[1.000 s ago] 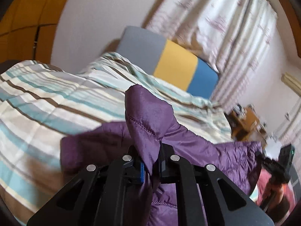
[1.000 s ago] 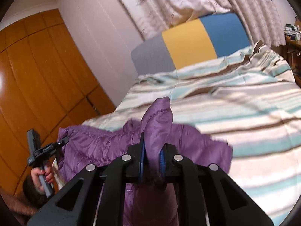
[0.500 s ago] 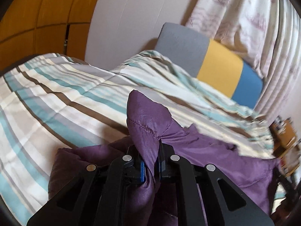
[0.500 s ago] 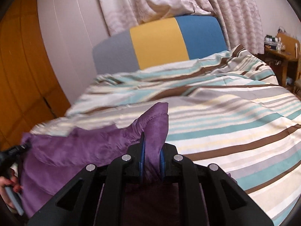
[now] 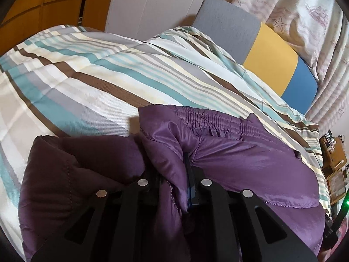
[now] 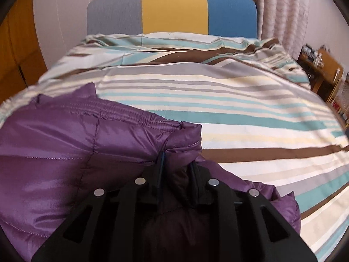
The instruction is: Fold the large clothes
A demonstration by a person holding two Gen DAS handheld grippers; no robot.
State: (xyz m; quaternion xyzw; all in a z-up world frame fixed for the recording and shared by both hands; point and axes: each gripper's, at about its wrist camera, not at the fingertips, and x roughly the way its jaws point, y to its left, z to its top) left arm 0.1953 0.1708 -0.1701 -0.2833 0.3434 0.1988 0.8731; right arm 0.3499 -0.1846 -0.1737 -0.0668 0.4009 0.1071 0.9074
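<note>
— Where's your jacket sitting?

— The purple jacket lies on the striped bedcover, toward the near end of the bed, its elastic hem facing the grey, yellow and blue headboard.

— And your grip?

— Your left gripper is pinched tight on a bunched corner of it, fabric bulging up between the fingers. Your right gripper has closed on the other corner (the hem runs leftward from there, across the top of the panel).

— Anything else close by?

— Curtains behind the headboard, wooden shelves to your right.
</note>
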